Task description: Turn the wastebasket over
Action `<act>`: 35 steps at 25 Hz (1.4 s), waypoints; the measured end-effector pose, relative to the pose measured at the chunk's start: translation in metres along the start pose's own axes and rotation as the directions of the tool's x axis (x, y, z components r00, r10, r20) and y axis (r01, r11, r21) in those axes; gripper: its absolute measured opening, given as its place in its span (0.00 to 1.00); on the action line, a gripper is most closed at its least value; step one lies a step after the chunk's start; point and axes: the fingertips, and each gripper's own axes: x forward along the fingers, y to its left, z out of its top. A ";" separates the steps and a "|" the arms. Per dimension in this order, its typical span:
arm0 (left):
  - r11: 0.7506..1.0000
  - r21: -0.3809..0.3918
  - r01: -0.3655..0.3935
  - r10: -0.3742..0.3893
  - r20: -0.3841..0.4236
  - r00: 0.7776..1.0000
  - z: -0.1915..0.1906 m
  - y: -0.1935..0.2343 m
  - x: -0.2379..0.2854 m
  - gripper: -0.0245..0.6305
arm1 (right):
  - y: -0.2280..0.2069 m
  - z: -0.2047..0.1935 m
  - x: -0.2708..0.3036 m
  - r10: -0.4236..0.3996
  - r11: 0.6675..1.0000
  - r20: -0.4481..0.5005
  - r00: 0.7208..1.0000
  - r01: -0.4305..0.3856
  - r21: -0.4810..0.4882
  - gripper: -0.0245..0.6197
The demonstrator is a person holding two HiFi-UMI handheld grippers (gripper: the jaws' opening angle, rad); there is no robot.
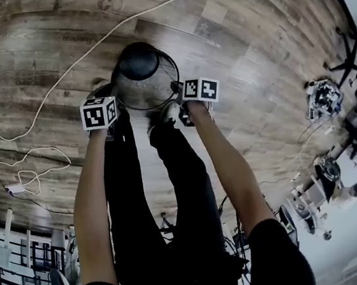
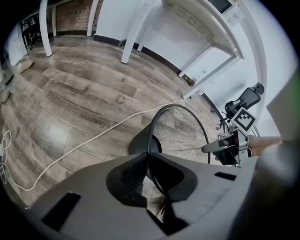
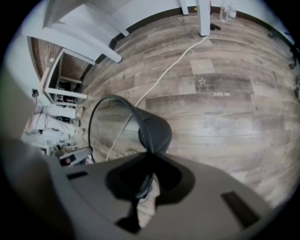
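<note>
A: "While left claw (image 2: 149, 161) and right claw (image 3: 149, 160) both clamp the bin's (image 1: 139, 63) rim, why opposite sides?"
B: "Balance, I'd judge: bin sits tilted between them, base beyond their tips, so it flips evenly."

Left arm (image 1: 93, 204) and right arm (image 1: 231, 164) stretch down — left gripper (image 2: 149, 168) and right gripper (image 3: 147, 172) each pinch the wastebasket (image 1: 138, 61) rim on opposite sides, jaws nearly together, tilted steeply downward.

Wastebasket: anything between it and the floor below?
Nothing visible. Left gripper and right gripper are both shut on the rim of the wastebasket; bare wood floor lies beneath. A white cable runs past on the floor beyond it.
</note>
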 end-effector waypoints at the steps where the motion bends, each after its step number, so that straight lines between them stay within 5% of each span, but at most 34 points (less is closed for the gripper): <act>1: 1.000 0.002 -0.003 0.003 0.001 1.000 0.000 0.001 0.002 0.14 | 0.000 0.000 0.002 0.000 1.000 0.000 1.000 0.000 0.002 0.12; 13: 0.999 -0.036 -0.028 0.027 -0.017 0.999 -0.012 0.006 0.006 0.14 | -0.002 -0.007 0.007 0.005 1.000 0.025 1.000 -0.004 -0.027 0.14; 17: 0.997 -0.046 -0.067 0.065 -0.049 0.997 -0.017 0.005 -0.003 0.29 | 0.001 -0.007 -0.003 0.004 0.998 0.028 1.000 -0.002 -0.067 0.24; 20: 0.995 -0.063 -0.072 0.069 -0.053 0.996 -0.020 0.001 -0.017 0.31 | 0.007 -0.008 -0.019 0.001 0.996 0.031 1.000 0.001 -0.084 0.28; 27: 0.987 -0.156 -0.050 0.068 0.112 0.991 0.006 -0.031 -0.105 0.28 | 0.061 -0.018 -0.091 0.043 0.988 0.092 0.995 -0.029 -0.149 0.28; 30: 0.992 -0.111 -0.056 0.074 0.167 0.983 0.026 -0.061 -0.155 0.14 | 0.088 -0.016 -0.141 0.023 0.978 0.182 0.983 0.016 -0.210 0.17; 35: 1.000 0.003 -0.028 0.026 0.260 0.965 0.056 -0.128 -0.254 0.09 | 0.142 -0.028 -0.222 0.069 0.966 0.271 0.960 0.004 -0.260 0.11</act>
